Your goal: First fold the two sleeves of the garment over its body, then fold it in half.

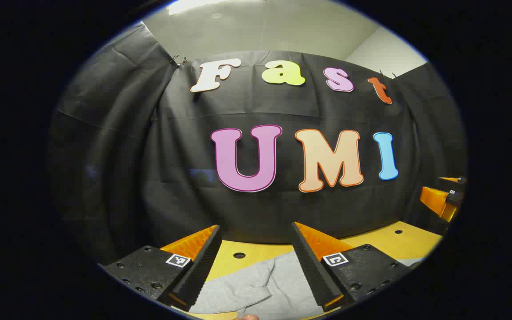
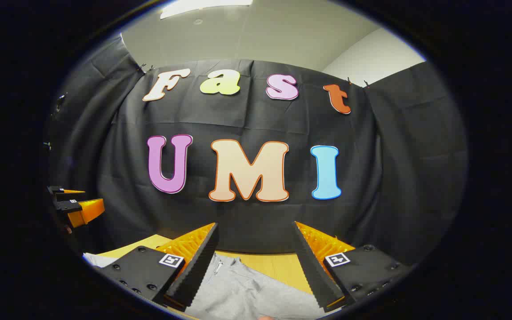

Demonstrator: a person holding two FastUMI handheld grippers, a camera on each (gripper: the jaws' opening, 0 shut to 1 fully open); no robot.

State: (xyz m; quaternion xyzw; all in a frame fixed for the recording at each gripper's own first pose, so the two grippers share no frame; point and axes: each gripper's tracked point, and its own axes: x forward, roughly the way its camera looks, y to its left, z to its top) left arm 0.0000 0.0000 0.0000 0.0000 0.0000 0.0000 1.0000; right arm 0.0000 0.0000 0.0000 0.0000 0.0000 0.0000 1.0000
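Both grippers were raised and held level, the left gripper [image 1: 256, 231] and right gripper [image 2: 256, 229] each spread wide and pinching nothing. The garment [image 1: 265, 286], a soft grey knit with rumpled folds, lay on the wooden table [image 1: 394, 242] below them. A blind descent risked pinching two layers, since loose cloth bunches easily.

So the surface here is a yellowish wooden table [image 1: 389, 242] with small round holes [image 1: 239, 255] drilled in it. A grey garment [image 1: 260, 289] lies flat on top, a bit rumpled, with a fold ridge across it. In the right gripper view the same garment [image 2: 242, 293] has a short zipper just beside its far edge, and bare table [image 2: 278, 266] runs beyond it toward the cloth wall.
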